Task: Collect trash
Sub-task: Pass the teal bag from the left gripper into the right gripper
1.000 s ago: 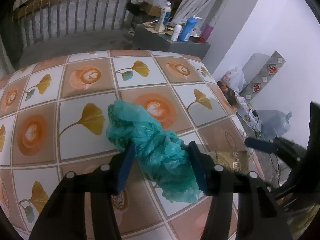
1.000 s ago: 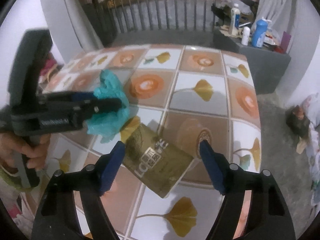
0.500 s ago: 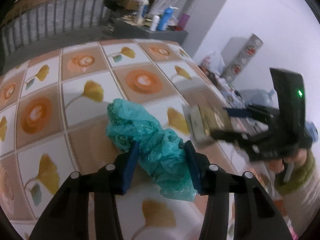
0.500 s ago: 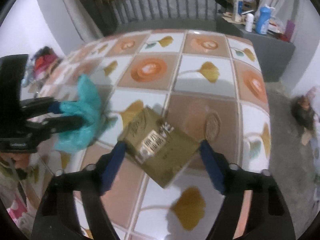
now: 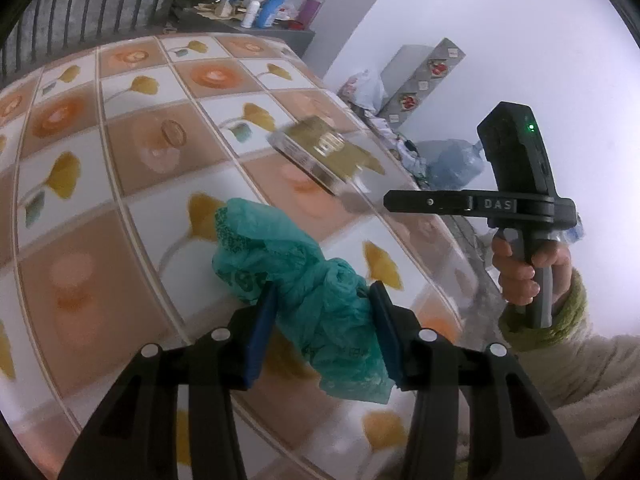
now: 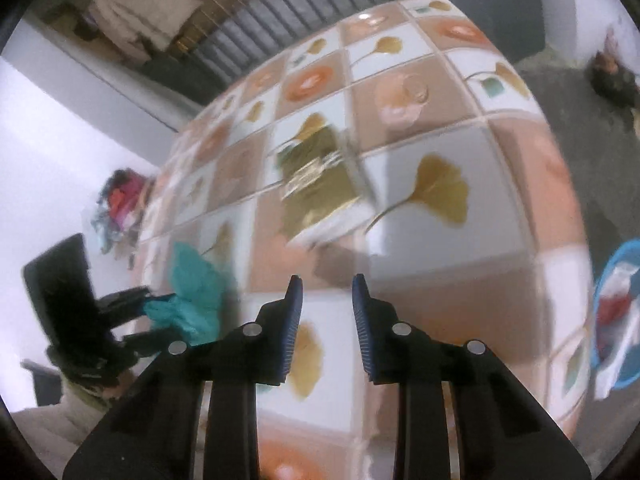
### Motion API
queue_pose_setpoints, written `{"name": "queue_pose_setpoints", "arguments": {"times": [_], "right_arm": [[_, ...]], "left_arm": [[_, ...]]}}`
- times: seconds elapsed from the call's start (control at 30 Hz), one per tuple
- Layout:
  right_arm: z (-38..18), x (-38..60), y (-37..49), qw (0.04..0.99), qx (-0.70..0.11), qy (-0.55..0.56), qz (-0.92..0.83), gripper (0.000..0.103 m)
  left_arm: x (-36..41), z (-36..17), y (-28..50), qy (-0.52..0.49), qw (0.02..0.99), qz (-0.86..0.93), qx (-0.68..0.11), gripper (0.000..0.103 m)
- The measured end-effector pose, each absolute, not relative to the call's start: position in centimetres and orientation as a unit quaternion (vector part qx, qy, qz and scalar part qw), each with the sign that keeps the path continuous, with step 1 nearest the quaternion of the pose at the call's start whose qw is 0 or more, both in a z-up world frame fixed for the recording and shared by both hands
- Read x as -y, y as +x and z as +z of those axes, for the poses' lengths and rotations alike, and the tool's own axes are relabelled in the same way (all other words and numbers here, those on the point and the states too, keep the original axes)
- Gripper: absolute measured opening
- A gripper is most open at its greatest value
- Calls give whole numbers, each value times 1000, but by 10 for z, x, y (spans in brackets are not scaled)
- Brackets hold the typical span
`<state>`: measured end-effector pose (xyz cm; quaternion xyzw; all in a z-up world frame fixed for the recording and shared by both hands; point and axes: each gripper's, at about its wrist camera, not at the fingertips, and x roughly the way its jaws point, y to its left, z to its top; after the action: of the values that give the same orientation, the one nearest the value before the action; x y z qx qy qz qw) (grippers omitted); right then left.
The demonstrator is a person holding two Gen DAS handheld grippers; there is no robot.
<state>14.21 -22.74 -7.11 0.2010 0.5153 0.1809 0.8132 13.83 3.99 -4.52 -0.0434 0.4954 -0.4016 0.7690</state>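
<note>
While the crumpled teal bag [image 5: 316,304] is kept clenched in the left gripper [image 5: 320,320], the right gripper [image 6: 326,316], closing on nothing, is best reopened and squared to the gold box [image 6: 320,184] at twelve o'clock on the tiled table [image 6: 440,248]

table [image 5: 120,152]: everything's placed off this
plastic bag [image 5: 304,296]: above the table's near part, clamped between the left gripper's [image 5: 322,320] pads
flat box [image 5: 320,152]: over the table, further in than the bag, toward its right edge
right gripper [image 6: 326,320]: over the table's near side, jaws closing on nothing, box just beyond
basket [image 6: 612,320]: off the table's right edge, lower down
bottles [image 5: 264,12]: on a low ledge behind the table's far end
</note>
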Motion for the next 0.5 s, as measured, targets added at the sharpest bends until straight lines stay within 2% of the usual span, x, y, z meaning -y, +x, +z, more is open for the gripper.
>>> {"name": "queue_pose_setpoints", "arguments": {"times": [0.07,0.17,0.27,0.5], "right_arm": [[-62,220,134,816,-505,205,195,41],[-50,201,132,819,-495,196,212,53],[-46,181,136,817,-493,200,224,60],[-62,135,127,790,-516,212,255,66]], "left_arm": [[-43,-41,131,-48,776,-396,-489,51],[-51,-37,127,-60,785,-389,-478,59],[-68,-28,123,-83,801,-369,-465,63],[-120,-17,125,-117,840,-302,-434,65]]}}
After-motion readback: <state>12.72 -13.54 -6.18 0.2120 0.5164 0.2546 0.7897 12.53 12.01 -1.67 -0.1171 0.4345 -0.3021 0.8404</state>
